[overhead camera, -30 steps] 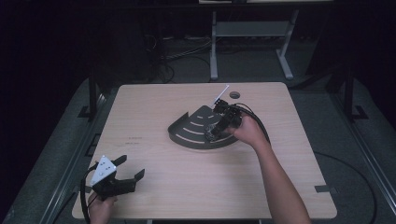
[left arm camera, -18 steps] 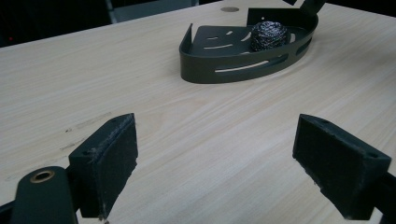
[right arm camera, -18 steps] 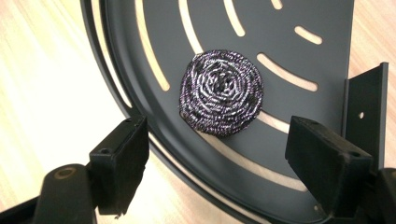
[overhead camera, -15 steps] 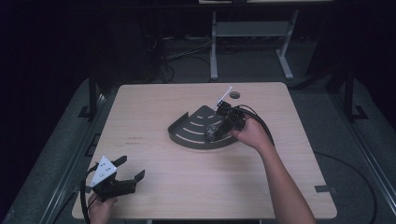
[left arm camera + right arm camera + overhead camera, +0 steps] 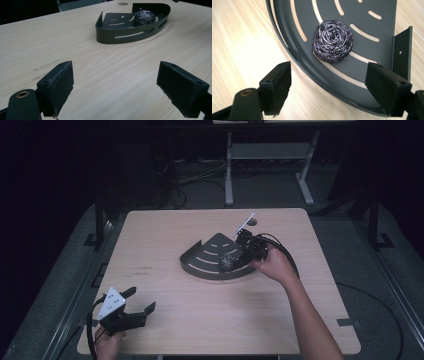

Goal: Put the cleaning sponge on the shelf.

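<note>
A steel-wool scourer [image 5: 333, 44] is seen lying in a dark slotted corner tray [image 5: 200, 262] on the tabletop [image 5: 165, 235]. Right hand-held gripper [image 5: 329, 85] spread above it; left hand-held gripper [image 5: 116, 86] spread, well apart.

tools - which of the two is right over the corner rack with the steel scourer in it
The right tool: it hovers at the rack's curved edge, open, the steel scourer lying just beyond its jaws. The left tool, also open, sits far off near the table's front-left corner.
</note>
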Available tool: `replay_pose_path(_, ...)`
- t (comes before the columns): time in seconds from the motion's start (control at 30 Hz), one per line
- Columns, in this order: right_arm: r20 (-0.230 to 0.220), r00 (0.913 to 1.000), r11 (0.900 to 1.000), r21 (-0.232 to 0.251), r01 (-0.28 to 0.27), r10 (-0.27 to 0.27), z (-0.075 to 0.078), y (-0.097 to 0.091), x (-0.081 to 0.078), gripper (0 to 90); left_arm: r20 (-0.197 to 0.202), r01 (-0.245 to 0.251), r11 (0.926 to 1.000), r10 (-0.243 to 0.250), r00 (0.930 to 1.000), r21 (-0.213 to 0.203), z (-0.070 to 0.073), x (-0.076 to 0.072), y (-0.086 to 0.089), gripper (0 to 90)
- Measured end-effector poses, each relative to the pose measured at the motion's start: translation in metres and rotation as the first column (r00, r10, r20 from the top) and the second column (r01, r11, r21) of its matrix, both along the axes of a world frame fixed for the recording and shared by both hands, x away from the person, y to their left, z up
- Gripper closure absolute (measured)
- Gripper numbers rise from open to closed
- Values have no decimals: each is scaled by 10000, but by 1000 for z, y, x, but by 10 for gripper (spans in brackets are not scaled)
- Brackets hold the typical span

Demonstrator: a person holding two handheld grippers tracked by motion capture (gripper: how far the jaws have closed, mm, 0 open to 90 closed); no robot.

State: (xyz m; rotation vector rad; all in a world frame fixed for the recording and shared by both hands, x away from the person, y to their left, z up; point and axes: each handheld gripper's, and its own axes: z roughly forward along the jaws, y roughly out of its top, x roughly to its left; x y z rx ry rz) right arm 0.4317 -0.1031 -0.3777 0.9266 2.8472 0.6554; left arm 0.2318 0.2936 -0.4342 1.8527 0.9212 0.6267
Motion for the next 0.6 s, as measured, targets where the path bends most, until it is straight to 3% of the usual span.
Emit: replay_pose_path(0.6, 30, 10000, 10000, -24, -20, 20, 1, -15, -19, 203, -2, 7, 10000, -7, 10000, 38, 0, 0, 0, 133)
